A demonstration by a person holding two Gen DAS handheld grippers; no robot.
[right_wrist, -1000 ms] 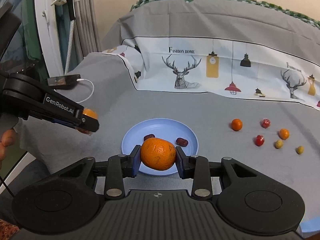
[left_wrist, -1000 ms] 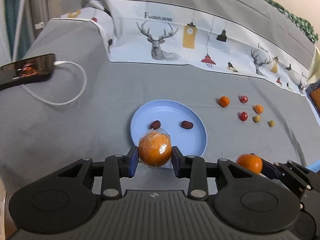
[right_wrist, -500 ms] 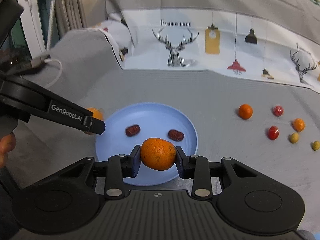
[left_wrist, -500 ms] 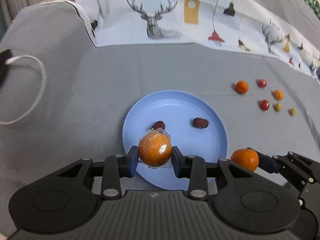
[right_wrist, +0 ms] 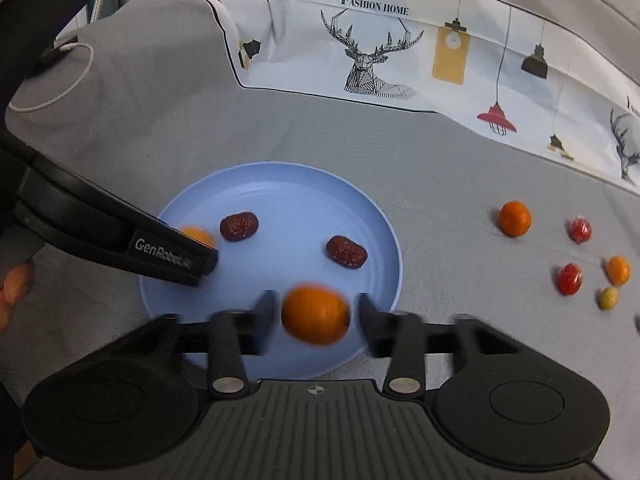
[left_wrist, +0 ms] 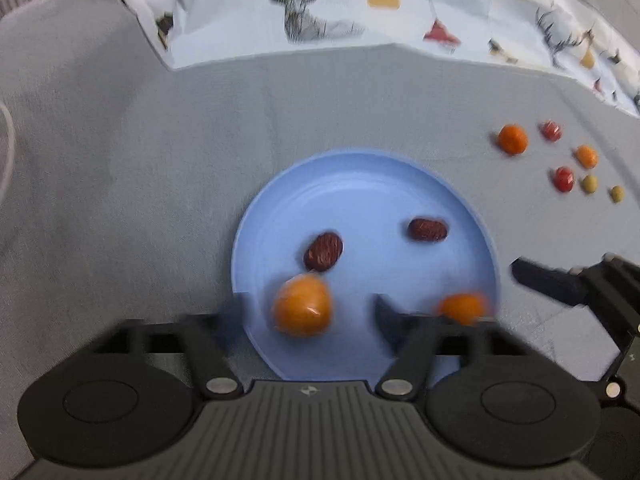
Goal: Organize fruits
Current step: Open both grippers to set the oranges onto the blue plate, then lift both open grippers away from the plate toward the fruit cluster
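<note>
Two red dates (right_wrist: 239, 226) (right_wrist: 346, 252) lie apart on the blue plate (right_wrist: 280, 184), which sits on a grey cloth (right_wrist: 440, 168). Right of the plate, well apart from it, small fruits are scattered: an orange one (right_wrist: 515, 219), two red ones (right_wrist: 580, 230) (right_wrist: 569, 278), another orange (right_wrist: 618, 269) and a yellowish one (right_wrist: 608, 298). A deer-print cloth (right_wrist: 400, 40) lies behind, a white cable (right_wrist: 60, 88) far left. The left gripper (left_wrist: 308, 312) blocks the plate's near edge. Half a second earlier both grippers clamped their oranges; now the left one stands open with the wrapped orange (left_wrist: 303, 305) loose between its fingers over the plate, and the right gripper (right_wrist: 316, 314) has opened too, its orange (right_wrist: 315, 315) blurred above the plate's near rim
</note>
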